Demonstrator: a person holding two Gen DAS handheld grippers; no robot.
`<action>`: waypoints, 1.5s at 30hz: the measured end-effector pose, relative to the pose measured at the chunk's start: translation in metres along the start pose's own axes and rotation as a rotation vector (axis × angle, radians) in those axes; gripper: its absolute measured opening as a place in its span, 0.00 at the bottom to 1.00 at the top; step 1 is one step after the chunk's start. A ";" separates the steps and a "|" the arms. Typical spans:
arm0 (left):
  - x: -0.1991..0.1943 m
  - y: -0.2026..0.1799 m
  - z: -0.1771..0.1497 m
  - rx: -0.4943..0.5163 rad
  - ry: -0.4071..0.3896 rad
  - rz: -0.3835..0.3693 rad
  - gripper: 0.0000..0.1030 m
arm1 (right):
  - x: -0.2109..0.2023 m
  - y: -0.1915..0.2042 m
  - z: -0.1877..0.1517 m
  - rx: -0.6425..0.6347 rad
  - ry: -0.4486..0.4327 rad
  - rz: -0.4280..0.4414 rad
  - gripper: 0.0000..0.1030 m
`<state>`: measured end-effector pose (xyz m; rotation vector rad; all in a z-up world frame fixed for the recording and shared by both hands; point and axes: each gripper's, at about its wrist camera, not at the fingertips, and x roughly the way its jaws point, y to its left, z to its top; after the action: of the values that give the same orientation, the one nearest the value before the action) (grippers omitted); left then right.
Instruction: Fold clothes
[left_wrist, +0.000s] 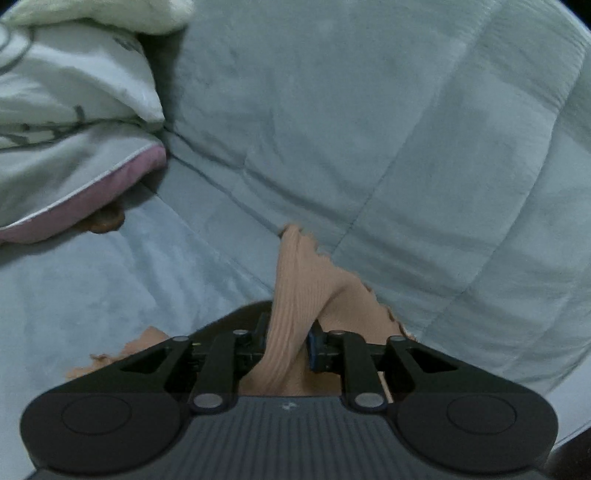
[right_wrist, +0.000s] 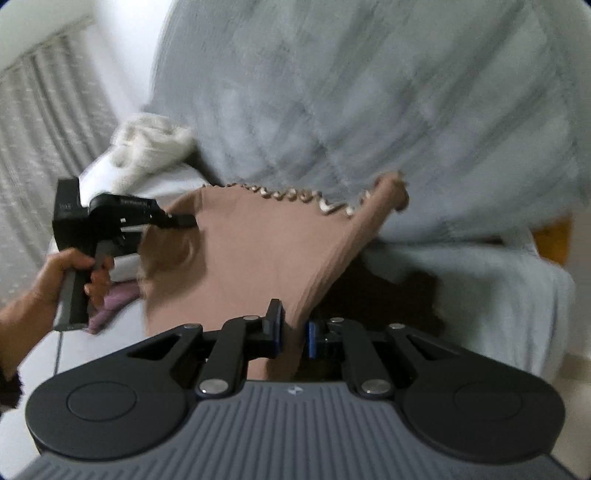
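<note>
A tan ribbed garment (right_wrist: 251, 254) with a scalloped pale trim hangs stretched in the air between both grippers, above a grey-blue bed. My right gripper (right_wrist: 293, 332) is shut on its near edge. My left gripper (left_wrist: 288, 343) is shut on a bunched fold of the same garment (left_wrist: 295, 288). In the right wrist view the left gripper (right_wrist: 181, 220) shows at the left, held by a hand, clamped on the garment's left edge. The lower part of the garment is hidden behind the gripper bodies.
A grey-blue quilt (left_wrist: 369, 129) is heaped on the bed (left_wrist: 92, 288). Pillows (left_wrist: 66, 110) and a pink-edged cushion (left_wrist: 122, 184) lie at the left. A cream fluffy cloth (right_wrist: 147, 147) lies on the pillows. A curtain (right_wrist: 44, 110) hangs at the far left.
</note>
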<state>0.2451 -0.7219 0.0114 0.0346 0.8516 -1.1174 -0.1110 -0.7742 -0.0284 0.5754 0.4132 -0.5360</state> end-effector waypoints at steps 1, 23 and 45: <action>0.009 -0.003 -0.006 0.046 -0.004 0.039 0.27 | 0.007 -0.004 -0.008 0.003 0.000 -0.022 0.22; -0.059 0.065 -0.054 0.124 0.000 0.535 0.82 | -0.049 0.063 -0.026 -0.149 -0.119 -0.041 0.39; -0.453 0.073 -0.245 -0.100 0.001 0.885 0.99 | -0.090 0.314 -0.096 -0.476 0.175 0.196 0.90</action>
<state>0.0863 -0.2334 0.0926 0.3000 0.7669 -0.2440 -0.0207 -0.4611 0.0690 0.1987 0.6206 -0.1861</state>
